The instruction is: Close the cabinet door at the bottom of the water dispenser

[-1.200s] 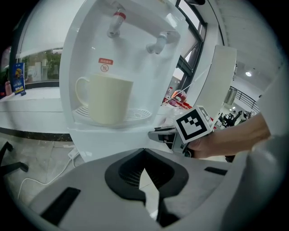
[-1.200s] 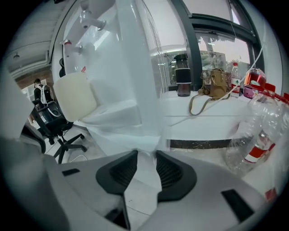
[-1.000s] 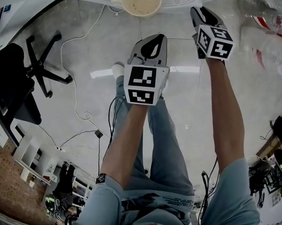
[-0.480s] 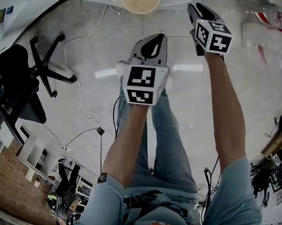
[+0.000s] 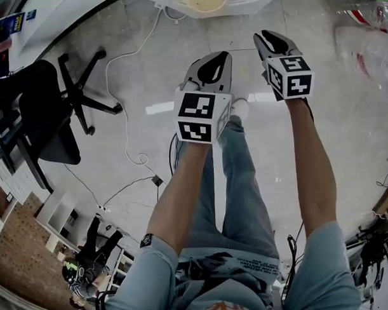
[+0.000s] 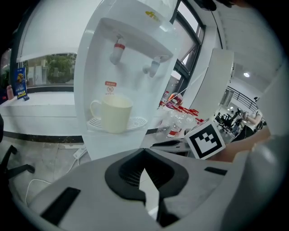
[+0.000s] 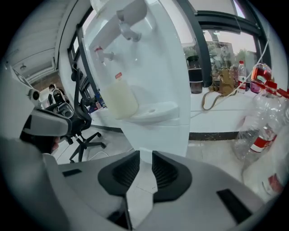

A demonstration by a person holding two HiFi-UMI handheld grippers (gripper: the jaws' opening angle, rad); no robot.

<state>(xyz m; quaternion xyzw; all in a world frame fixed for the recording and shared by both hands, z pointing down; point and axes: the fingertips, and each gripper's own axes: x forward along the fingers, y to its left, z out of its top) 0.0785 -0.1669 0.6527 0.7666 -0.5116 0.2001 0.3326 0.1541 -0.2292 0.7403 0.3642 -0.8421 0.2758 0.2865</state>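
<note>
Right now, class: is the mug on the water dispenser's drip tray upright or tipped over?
Upright. The mug stands on its base on the drip tray, rim on top, handle at its side.

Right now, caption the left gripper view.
The left gripper faces a white water dispenser, cream mug on its drip tray.

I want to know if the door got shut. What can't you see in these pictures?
- Left gripper view: the left hand-held gripper covers the water dispenser's bottom, door included.
- Head view: the top edge cuts off the dispenser.
- Dispenser's red label: print too small.
- Head view: bottles blurred.
</note>
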